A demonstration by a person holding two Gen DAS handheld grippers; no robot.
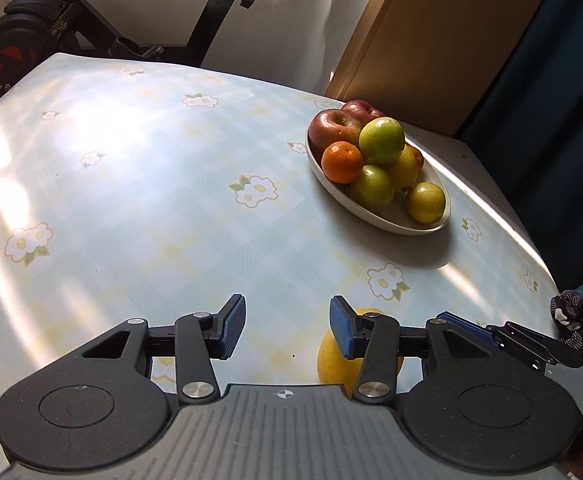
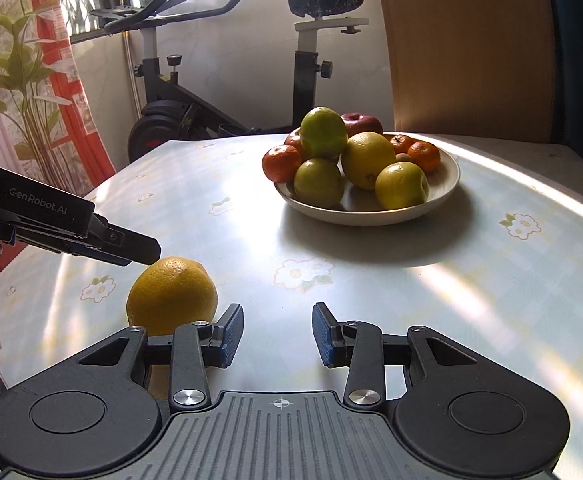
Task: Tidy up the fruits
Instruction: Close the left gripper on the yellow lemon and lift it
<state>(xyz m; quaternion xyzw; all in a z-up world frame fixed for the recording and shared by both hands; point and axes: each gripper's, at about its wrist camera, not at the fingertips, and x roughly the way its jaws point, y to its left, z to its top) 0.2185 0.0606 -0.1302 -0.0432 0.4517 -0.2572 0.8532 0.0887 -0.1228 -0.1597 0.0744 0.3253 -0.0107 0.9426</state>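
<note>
While most of the fruit is already piled in the shallow white oval bowl, one round yellow citrus waits on the flowered tabletop between the left tool and right tool, both spread and empty.

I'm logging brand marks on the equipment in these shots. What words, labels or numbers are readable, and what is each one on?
"GenRobot.AI": pale lettering on the black side of the left gripper body, in the right wrist view.
Nothing else readable: the fruit, the bowl, the flowered tablecloth and the exercise bike show no legible text.
</note>
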